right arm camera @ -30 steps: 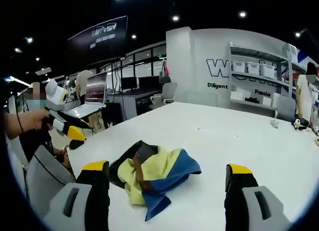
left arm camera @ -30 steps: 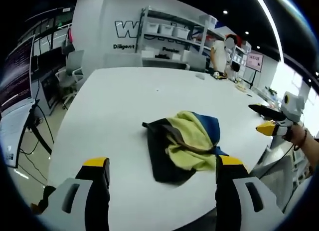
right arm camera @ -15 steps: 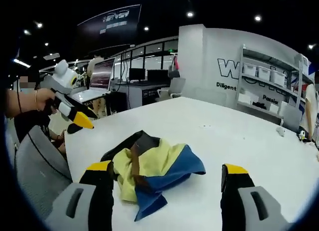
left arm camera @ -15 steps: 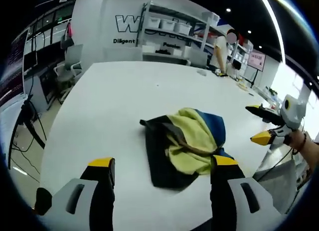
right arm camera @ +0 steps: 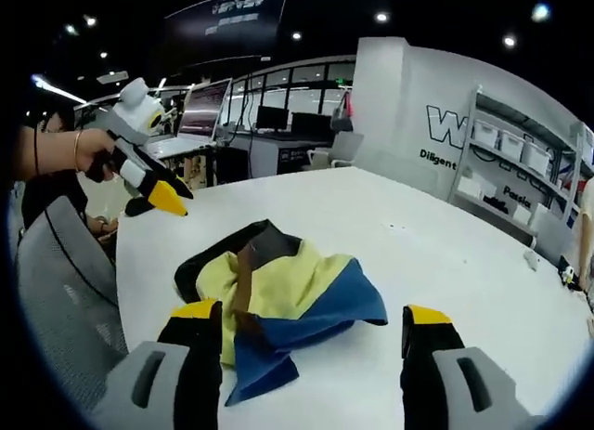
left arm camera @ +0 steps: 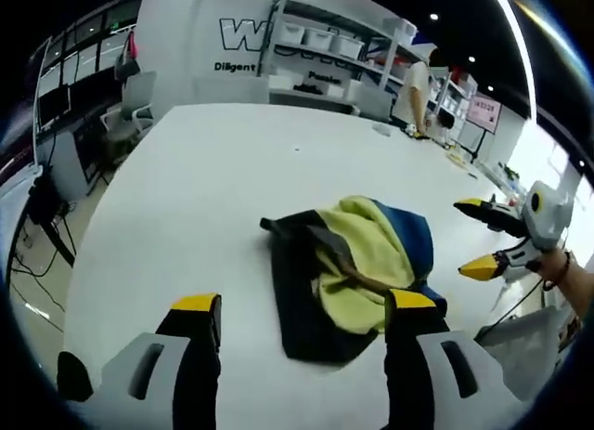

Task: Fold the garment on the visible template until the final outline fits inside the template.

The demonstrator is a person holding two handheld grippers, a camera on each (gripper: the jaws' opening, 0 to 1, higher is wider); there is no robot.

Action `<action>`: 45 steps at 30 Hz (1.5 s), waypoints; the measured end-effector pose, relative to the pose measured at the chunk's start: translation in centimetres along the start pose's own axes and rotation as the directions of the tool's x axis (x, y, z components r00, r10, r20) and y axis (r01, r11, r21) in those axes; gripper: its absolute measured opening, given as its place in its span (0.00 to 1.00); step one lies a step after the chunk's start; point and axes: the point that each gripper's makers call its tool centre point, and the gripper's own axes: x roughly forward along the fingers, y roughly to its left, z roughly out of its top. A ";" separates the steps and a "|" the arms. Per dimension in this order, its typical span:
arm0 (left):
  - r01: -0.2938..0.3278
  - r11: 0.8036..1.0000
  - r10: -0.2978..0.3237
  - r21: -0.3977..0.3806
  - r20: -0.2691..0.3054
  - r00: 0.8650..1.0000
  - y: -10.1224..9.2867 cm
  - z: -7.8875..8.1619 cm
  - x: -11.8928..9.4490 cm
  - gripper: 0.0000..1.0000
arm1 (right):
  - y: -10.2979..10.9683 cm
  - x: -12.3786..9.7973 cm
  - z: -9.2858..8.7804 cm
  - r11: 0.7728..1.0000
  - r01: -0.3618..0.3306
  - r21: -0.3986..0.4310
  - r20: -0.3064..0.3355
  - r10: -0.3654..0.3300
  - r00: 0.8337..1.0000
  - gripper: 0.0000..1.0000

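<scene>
A crumpled garment (left arm camera: 357, 272) in yellow, blue and black lies in a heap on the white table (left arm camera: 213, 188), near its front edge. My left gripper (left arm camera: 303, 305) is open; its yellow-tipped jaws stand on either side of the heap's near side without touching it. In the right gripper view the same garment (right arm camera: 278, 295) lies just beyond my open right gripper (right arm camera: 311, 314). The right gripper (left arm camera: 492, 237) also shows from the side at the table's right edge, jaws apart. The left gripper (right arm camera: 153, 200) hangs in a hand at the left of the right gripper view, above the table's corner.
A grey chair (right arm camera: 65, 291) stands against the table's edge by the person's hand. Shelves with white bins (left arm camera: 325, 49) and a lettered wall lie beyond the far end. A person (left arm camera: 413, 91) stands at the back. Desks with screens (right arm camera: 209, 114) are to the side.
Both views have drawn closer to the garment and look down on it more. The heap itself has kept its shape and place. Both grippers stay open.
</scene>
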 end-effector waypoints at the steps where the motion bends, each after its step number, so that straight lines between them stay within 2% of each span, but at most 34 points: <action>1: -0.001 1.000 0.001 0.002 -0.006 1.000 0.0 -0.1 0.1 0.66 | 0.1 0.3 -0.3 1.000 -0.003 -0.026 -0.020 0.003 1.000 0.69; 4: 0.003 1.000 -0.003 -0.003 -0.021 1.000 0.1 -0.6 0.6 0.64 | 0.4 0.7 -0.6 0.998 -0.017 -0.056 -0.035 0.016 0.999 0.68; 8: 0.007 1.000 -0.007 -0.005 -0.033 0.999 0.2 -0.8 1.3 0.55 | 0.6 1.5 -1.3 0.994 -0.038 -0.107 -0.068 0.030 0.997 0.67; 15: 0.021 1.000 -0.021 0.000 -0.068 0.997 -0.1 -1.4 2.7 0.56 | 0.5 2.5 -2.3 0.985 -0.050 -0.165 -0.114 0.031 0.993 0.66; 19: 0.029 1.000 -0.029 -0.008 -0.078 0.997 -0.4 -1.6 3.5 0.54 | 0.2 3.0 -2.7 0.981 -0.047 -0.190 -0.132 0.022 0.991 0.63; 23: 0.027 0.999 -0.028 -0.020 -0.093 0.995 -0.1 -1.9 4.5 0.49 | 0.2 3.7 -3.2 0.973 -0.062 -0.220 -0.150 0.029 0.988 0.53; 26: 0.019 0.999 -0.022 -0.027 -0.104 0.994 0.2 -2.1 5.2 0.45 | 0.2 4.2 -3.3 0.970 -0.070 -0.233 -0.153 0.034 0.988 0.50; 32: 0.006 0.998 -0.013 -0.057 -0.128 0.992 0.8 -2.5 6.3 0.33 | 0.2 4.7 -3.7 0.969 -0.084 -0.231 -0.175 0.044 0.984 0.38; 37: 0.007 0.999 -0.014 -0.050 -0.146 0.989 1.0 -2.8 7.1 0.29 | 0.5 4.9 -3.9 0.968 -0.102 -0.231 -0.187 0.058 0.981 0.30; 39: 0.031 0.998 -0.040 -0.061 -0.147 0.988 0.4 -2.4 7.4 0.28 | 1.0 4.8 -3.9 0.966 -0.117 -0.229 -0.191 0.074 0.979 0.25; 42: 0.033 0.998 -0.041 -0.054 -0.161 0.986 0.3 -2.4 8.0 0.25 | 1.7 4.7 -4.1 0.968 -0.138 -0.207 -0.196 0.098 0.976 0.15; 45: 0.034 0.998 -0.043 -0.058 -0.172 0.984 0.3 -2.4 8.5 0.17 | 2.1 4.8 -4.3 0.969 -0.150 -0.195 -0.196 0.111 0.974 0.07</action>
